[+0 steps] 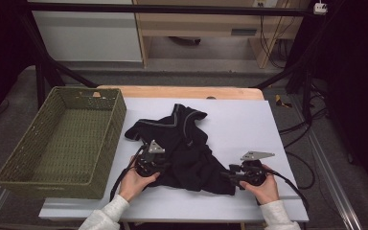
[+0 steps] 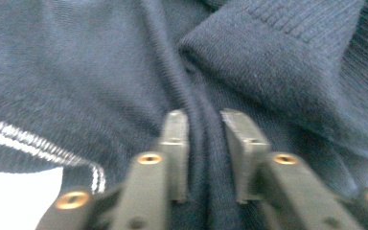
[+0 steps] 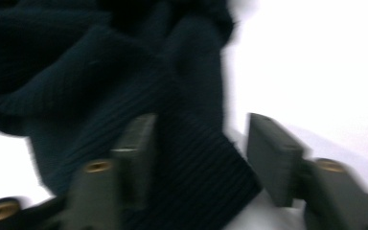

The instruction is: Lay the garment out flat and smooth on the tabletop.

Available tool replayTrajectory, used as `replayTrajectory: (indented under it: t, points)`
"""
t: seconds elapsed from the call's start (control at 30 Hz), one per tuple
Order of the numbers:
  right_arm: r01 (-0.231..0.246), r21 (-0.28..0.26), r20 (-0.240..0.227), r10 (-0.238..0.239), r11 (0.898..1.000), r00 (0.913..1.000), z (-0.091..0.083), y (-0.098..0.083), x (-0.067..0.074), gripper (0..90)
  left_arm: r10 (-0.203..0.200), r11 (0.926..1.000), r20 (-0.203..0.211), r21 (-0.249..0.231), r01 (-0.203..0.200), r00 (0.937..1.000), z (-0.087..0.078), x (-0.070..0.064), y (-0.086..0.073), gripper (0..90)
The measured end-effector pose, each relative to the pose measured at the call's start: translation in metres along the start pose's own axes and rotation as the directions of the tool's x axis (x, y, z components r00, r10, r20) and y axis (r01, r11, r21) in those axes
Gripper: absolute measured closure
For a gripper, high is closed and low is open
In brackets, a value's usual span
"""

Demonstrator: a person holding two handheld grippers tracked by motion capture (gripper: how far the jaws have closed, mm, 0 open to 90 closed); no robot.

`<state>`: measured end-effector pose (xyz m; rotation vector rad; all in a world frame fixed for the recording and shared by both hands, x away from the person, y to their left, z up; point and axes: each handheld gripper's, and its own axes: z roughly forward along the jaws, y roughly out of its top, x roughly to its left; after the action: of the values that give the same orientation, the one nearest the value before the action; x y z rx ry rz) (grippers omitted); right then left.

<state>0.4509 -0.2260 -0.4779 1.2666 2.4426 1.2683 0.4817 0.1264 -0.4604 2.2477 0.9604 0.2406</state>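
- A dark navy knitted sweater (image 1: 182, 148) with thin pale trim lines lies crumpled on the white sheet (image 1: 239, 120) that covers the wooden tabletop, about midway between the sheet's left and right edges and closer to its near edge than its far one.
- The left gripper (image 1: 159, 165), held in the person's left hand (image 1: 133, 181), sits at the sweater's left side, near the sheet's near-left part.
- In the left gripper view, the left gripper (image 2: 205, 125) has its two black jaws drawn close together around a raised fold of the navy knit; the pads press the fold from both sides, so it is clamped on the sweater (image 2: 100, 72).
- A white double stripe of trim runs along the cloth's edge at the lower left of that view.
- The right gripper (image 1: 227, 176), held in the person's right hand (image 1: 266, 188), is at the sweater's near-right corner, close to the sheet's near edge.
- In the right gripper view, the right gripper (image 3: 199, 153) has its jaws standing apart: the ribbed hem of the sweater (image 3: 124, 86) lies between them against the left jaw, while the right jaw stands clear of the cloth over bare white sheet. The view is blurred.
- A green woven rectangular basket (image 1: 24, 165) stands at the tabletop's left edge, just beside the sheet and apart from the sweater.
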Motion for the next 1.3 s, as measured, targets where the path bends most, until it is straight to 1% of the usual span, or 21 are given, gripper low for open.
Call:
replayTrajectory:
  t: [0.1,0.17,0.23,0.3,0.33,0.43,0.47,0.6,0.63,0.7,0.77,0.8,0.83,0.9,0.93,1.0,1.03,1.1,1.2,1.23,1.3]
  points:
    - [0.018,0.021,-0.02,-0.018,1.0,0.9996,-0.001,0.0,0.004,75.3,-0.003,1.0,0.018,0.007,0.003,0.9998,-0.007,0.001,-0.002,81.1]
    - [0.025,0.028,-0.041,-0.024,0.999,0.9989,-0.007,0.001,0.005,77.1,0.006,1.0,0.019,0.001,-0.006,0.9998,-0.014,0.001,-0.005,81.5]
    - [0.026,0.014,-0.038,-0.025,1.0,0.999,-0.015,0.001,0.005,77.0,0.026,0.9995,0.003,-0.016,-0.026,0.9997,-0.022,-0.001,-0.007,81.3]
    - [0.022,-0.01,-0.027,-0.023,1.0,0.9994,-0.022,0.002,0.005,75.2,0.044,0.998,-0.018,-0.045,-0.045,0.9989,-0.025,-0.003,-0.009,77.2]
    - [0.024,-0.026,-0.02,-0.024,0.999,0.9995,-0.024,0.002,0.005,74.6,0.047,0.9977,-0.024,-0.047,-0.048,0.9986,-0.026,-0.004,-0.011,71.4]
    - [0.022,-0.035,-0.002,-0.022,0.999,0.9998,-0.03,0.004,0.004,72.6,0.044,0.9972,-0.002,-0.061,-0.044,0.999,-0.031,-0.009,-0.014,61.9]
    - [0.029,-0.038,0.001,-0.029,0.999,0.9996,-0.032,0.004,0.004,72.8,0.054,0.9966,-0.007,-0.062,-0.054,0.9985,-0.033,-0.012,-0.014,60.5]
    - [0.022,-0.063,-0.002,-0.022,0.998,0.9997,-0.041,0.004,0.003,73.9,0.043,0.9972,0.0,-0.061,-0.043,0.9991,-0.036,-0.016,-0.02,61.8]
    - [0.026,-0.063,-0.004,-0.026,0.998,0.9996,-0.04,0.004,0.003,71.9,0.041,0.9976,-0.002,-0.055,-0.041,0.9992,-0.034,-0.015,-0.021,62.1]
    - [0.028,-0.062,-0.006,-0.029,0.998,0.9996,-0.034,0.005,0.004,60.5,0.037,0.9986,-0.003,-0.038,-0.037,0.9993,-0.028,-0.015,-0.02,63.9]
    - [0.038,-0.058,-0.013,-0.039,0.998,0.9992,-0.026,0.007,0.005,55.6,0.029,0.9995,-0.002,-0.014,-0.029,0.9996,-0.02,-0.017,-0.017,67.1]
    - [0.041,-0.063,-0.018,-0.042,0.997,0.999,-0.022,0.009,0.006,52.8,0.038,0.9993,-0.008,0.001,-0.038,0.9992,-0.017,-0.02,-0.016,68.7]
    - [0.045,-0.067,-0.022,-0.047,0.997,0.9987,-0.018,0.01,0.007,52.2,0.065,0.9979,-0.026,0.008,-0.064,0.9976,-0.015,-0.025,-0.015,70.5]
    - [0.051,-0.055,-0.039,-0.053,0.997,0.9978,-0.011,0.01,0.01,57.1,0.125,0.9921,-0.069,0.025,-0.123,0.9898,-0.017,-0.034,-0.015,71.9]
    - [0.056,-0.045,-0.043,-0.058,0.997,0.9974,-0.008,0.009,0.011,62.1,0.142,0.9897,-0.086,0.032,-0.14,0.9861,-0.019,-0.037,-0.015,72.2]
    - [0.068,-0.019,-0.048,-0.069,0.998,0.9965,-0.004,0.007,0.014,71.0,0.156,0.9877,-0.111,0.029,-0.154,0.9815,-0.026,-0.04,-0.019,71.6]
    - [0.083,-0.006,-0.048,-0.083,0.997,0.9954,-0.004,0.006,0.014,76.3,0.154,0.988,-0.115,0.024,-0.153,0.9812,-0.03,-0.039,-0.021,70.2]
    - [0.088,0.003,-0.052,-0.088,0.996,0.9948,-0.007,0.005,0.015,88.8,0.132,0.9913,-0.107,0.016,-0.131,0.9855,-0.037,-0.037,-0.026,67.3]
    - [0.091,0.003,-0.059,-0.091,0.996,0.9942,-0.015,0.004,0.016,90.0,0.105,0.9944,-0.079,0.025,-0.103,0.9913,-0.047,-0.036,-0.037,68.3]
    - [0.092,0.005,-0.062,-0.091,0.996,0.9939,-0.016,0.004,0.016,90.0,0.094,0.9953,-0.062,0.028,-0.093,0.9936,-0.049,-0.035,-0.04,71.1]
    - [0.09,-0.005,-0.063,-0.09,0.996,0.994,-0.018,0.005,0.017,90.0,0.092,0.9952,-0.053,0.039,-0.09,0.9943,-0.049,-0.036,-0.043,77.0]
